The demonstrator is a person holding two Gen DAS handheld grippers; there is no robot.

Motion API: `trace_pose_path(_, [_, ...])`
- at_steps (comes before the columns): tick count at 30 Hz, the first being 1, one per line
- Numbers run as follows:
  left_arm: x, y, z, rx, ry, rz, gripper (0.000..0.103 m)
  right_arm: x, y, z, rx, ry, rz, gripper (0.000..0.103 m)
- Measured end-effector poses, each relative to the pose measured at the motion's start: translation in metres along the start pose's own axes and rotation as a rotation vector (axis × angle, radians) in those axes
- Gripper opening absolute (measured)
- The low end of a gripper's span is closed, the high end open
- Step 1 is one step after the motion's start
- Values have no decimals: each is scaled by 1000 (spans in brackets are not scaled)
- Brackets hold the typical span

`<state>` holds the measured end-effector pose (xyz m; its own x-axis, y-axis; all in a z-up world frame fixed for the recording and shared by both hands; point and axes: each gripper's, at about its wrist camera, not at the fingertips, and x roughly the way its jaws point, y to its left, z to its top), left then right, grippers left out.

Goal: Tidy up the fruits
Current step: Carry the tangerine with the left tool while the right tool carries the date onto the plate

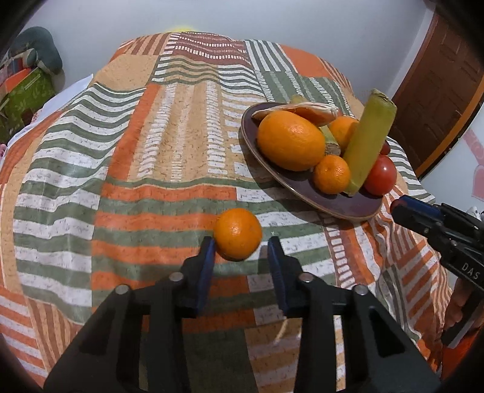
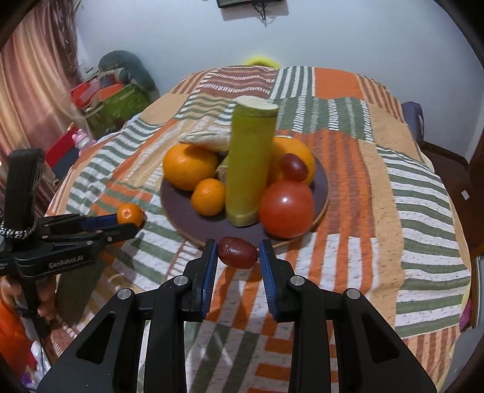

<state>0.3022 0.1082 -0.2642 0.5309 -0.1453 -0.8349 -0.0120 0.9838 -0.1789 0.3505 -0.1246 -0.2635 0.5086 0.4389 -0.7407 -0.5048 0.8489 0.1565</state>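
Left gripper (image 1: 241, 241) fingers apart, small mandarin (image 1: 237, 233) between the tips, touching the left finger only, gap on the right. Right gripper (image 2: 238, 248) fingers closed on a dark red date (image 2: 238, 252), just before the plate (image 2: 321, 184) of fruit.

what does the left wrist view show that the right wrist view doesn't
Only the left wrist view shows the brown wooden door at far right.

Only the right wrist view shows the small dark-red oval fruit between the right hand-held gripper fingers, the pink curtain, and a dark wall fixture.

Both show the dark round plate of fruit with its upright green cylinder, the red tomato, and the small orange mandarin at the left hand-held gripper.
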Motion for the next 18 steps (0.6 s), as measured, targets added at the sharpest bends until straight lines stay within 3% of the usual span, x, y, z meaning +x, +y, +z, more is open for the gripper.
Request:
trace_pose_path(9, [-11,-7,-3,14,-34,-1,30,0,-1,2,-8,-9,-7,26])
trace_pose_path(18, [-47,-36,9,83,-135,-26,30,-8,1,13,-25,-50,-19,26])
